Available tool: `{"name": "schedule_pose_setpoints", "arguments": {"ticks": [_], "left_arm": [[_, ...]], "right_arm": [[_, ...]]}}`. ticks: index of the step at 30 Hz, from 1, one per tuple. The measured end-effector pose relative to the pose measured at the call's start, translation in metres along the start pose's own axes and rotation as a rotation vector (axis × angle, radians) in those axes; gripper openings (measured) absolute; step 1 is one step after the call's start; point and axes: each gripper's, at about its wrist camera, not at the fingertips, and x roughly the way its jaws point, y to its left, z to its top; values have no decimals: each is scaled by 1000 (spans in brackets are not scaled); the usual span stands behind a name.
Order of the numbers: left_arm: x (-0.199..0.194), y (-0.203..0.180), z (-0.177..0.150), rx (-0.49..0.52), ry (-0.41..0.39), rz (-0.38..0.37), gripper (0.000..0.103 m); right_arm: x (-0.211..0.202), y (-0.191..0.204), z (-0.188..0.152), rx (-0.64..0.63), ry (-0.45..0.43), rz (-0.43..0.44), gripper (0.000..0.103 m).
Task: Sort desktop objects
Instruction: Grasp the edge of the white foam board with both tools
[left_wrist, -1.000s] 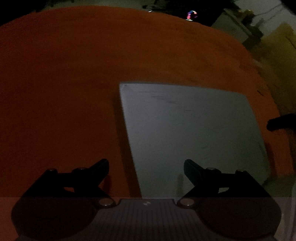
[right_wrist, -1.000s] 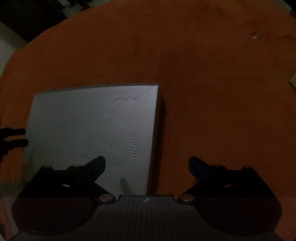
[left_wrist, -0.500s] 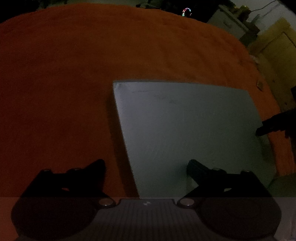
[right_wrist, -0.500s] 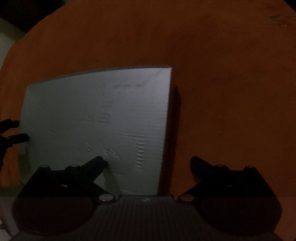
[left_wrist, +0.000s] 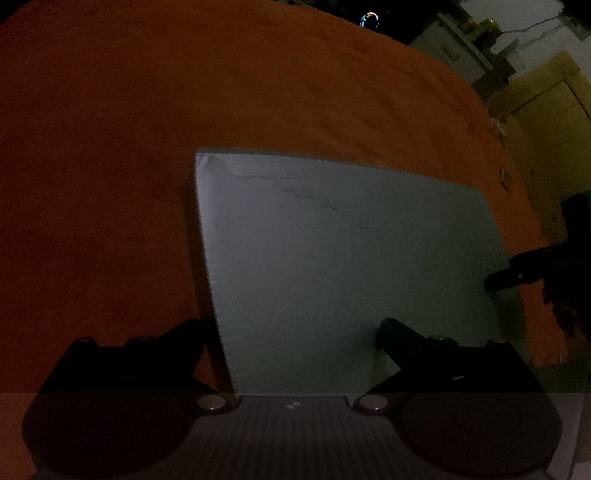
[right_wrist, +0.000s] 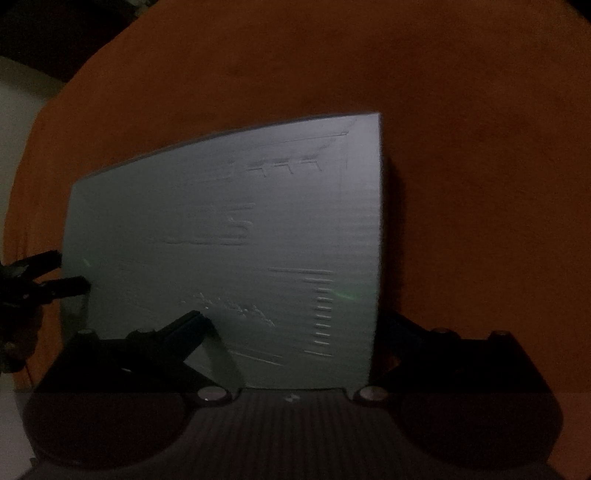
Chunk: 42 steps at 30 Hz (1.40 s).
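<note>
Your left gripper, jaws just opened wide, straddles the grey board's nine-o'clock edge on the orange bench, while your right gripper, also wide, straddles its three-o'clock edge, apparently for a two-handed lift.

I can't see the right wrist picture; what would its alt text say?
A pale grey flat board lies on an orange cloth, one board edge between the open right gripper fingers; the left gripper shows beside it.
</note>
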Motion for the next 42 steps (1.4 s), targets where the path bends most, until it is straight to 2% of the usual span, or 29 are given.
{"name": "schedule_pose_setpoints", "arguments": {"ticks": [6, 12, 15, 19, 26, 32, 37, 42], "left_arm": [[-12, -2, 6, -68, -1, 19, 101], [-11, 0, -1, -54, 19, 63, 102], [-9, 3, -7, -46, 43, 55, 103], [-14, 4, -14, -15, 42, 51, 102], [-16, -2, -11, -37, 19, 69, 102], [-34, -2, -12, -51, 27, 86, 102], [-44, -1, -9, -50, 14, 105, 102], [-38, 6, -12, -67, 5, 113, 102]], "right_arm": [[-8, 12, -1, -22, -16, -30, 103], [-6, -3, -6, 11, -19, -40, 103], [-6, -18, -12, 59, -2, -13, 103], [-10, -23, -19, 45, 42, -5, 103], [-28, -12, -26, 1, 8, -63, 103], [-32, -4, -14, -6, -19, -82, 103], [-39, -7, -11, 1, -51, -85, 103], [-36, -26, -15, 33, -43, -85, 103]]}}
